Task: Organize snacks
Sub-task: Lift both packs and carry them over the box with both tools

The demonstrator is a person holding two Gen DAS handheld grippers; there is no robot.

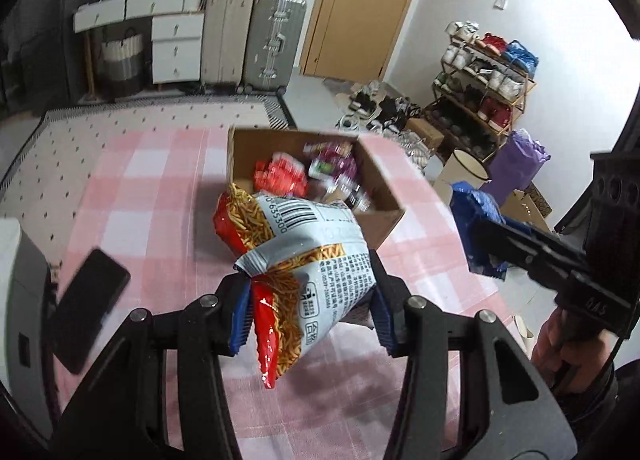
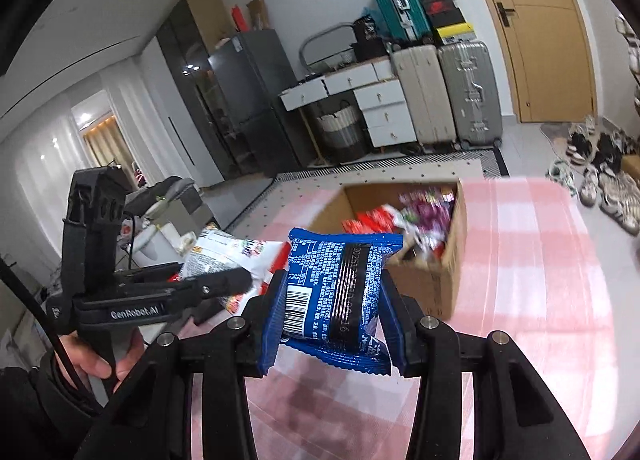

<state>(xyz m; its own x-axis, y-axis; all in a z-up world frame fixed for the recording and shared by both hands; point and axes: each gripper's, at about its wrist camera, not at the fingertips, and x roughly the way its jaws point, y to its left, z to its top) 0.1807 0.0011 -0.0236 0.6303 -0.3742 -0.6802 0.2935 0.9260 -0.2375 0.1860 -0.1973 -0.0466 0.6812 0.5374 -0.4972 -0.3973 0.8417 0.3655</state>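
My left gripper (image 1: 310, 318) is shut on a red and white snack bag (image 1: 296, 260) printed with thin fried sticks, held above the pink checked tablecloth (image 1: 140, 180). My right gripper (image 2: 334, 322) is shut on a blue snack packet (image 2: 336, 292) with a barcode. Beyond both stands an open cardboard box (image 1: 376, 172) holding red and purple snack packs. In the left wrist view the right gripper (image 1: 476, 238) shows at the right with the blue packet (image 1: 472, 204). The right wrist view has the left gripper (image 2: 244, 280) at the left with its bag (image 2: 224, 256).
A black phone (image 1: 86, 300) lies on the cloth at the left. A hand (image 2: 100, 364) grips the left tool. Suitcases (image 2: 452, 92), a white drawer unit (image 2: 380, 108) and a door (image 2: 532, 20) stand behind. A shoe rack (image 1: 484, 88) and shoes crowd the floor at right.
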